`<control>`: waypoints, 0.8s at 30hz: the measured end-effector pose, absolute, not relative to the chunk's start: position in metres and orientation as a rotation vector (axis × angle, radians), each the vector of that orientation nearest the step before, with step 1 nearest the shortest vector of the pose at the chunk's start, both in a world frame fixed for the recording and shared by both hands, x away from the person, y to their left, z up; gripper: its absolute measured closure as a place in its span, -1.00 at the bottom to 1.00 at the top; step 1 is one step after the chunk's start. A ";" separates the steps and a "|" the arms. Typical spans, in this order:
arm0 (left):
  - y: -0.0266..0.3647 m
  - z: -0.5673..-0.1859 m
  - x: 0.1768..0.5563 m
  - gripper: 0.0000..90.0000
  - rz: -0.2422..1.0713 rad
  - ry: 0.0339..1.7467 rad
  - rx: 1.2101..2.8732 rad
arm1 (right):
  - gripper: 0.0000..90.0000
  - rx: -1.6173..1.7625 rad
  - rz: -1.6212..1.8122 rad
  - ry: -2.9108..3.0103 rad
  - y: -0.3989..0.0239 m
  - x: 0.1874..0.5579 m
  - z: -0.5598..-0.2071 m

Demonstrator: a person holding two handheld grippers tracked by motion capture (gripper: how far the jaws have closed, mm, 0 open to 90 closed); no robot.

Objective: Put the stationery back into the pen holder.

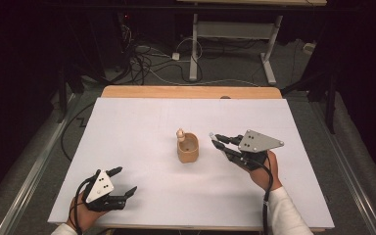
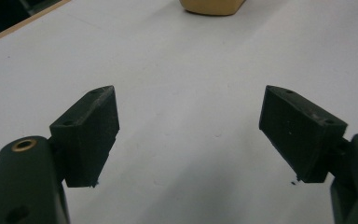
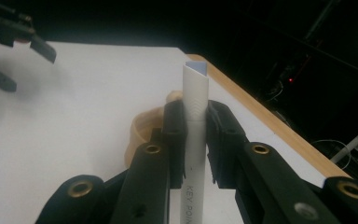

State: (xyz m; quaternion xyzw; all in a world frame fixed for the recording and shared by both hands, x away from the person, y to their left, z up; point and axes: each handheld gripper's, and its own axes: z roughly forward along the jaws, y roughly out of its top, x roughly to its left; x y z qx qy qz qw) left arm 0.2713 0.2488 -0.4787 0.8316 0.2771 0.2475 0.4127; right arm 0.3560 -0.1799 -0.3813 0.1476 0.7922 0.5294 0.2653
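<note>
White tube (image 3: 196,105), slim and ribbed near its open, angled tip, carries dark lettering low on its side; your right gripper (image 3: 196,135) is clamped on it, both black jaws pressed against its sides. In the high view that right gripper holds it just right of the wooden cup (image 1: 188,148), tip towards the cup. The cup is tan, round and open-topped, with a small knobbed wooden piece (image 1: 180,133) at its far left rim. Your left gripper (image 1: 123,181) rests well left of the cup and nearer you, jaws spread wide and gripping nothing, over the white table (image 1: 142,127).
</note>
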 end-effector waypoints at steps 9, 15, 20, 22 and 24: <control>0.249 -0.478 0.271 -0.57 0.631 0.697 2.082 | 0.74 0.473 1.481 2.072 -0.173 0.361 -0.377; 0.249 -0.478 0.271 -0.57 0.632 0.692 2.086 | 0.74 0.484 1.508 2.039 -0.167 0.364 -0.372; 0.249 -0.478 0.270 -0.57 0.628 0.694 2.080 | 0.74 0.496 1.514 2.018 -0.161 0.368 -0.368; 0.249 -0.478 0.270 -0.57 0.628 0.694 2.080 | 0.74 0.506 1.530 2.013 -0.160 0.369 -0.365; 0.249 -0.478 0.270 -0.57 0.627 0.694 2.079 | 0.74 0.501 1.532 2.008 -0.159 0.370 -0.364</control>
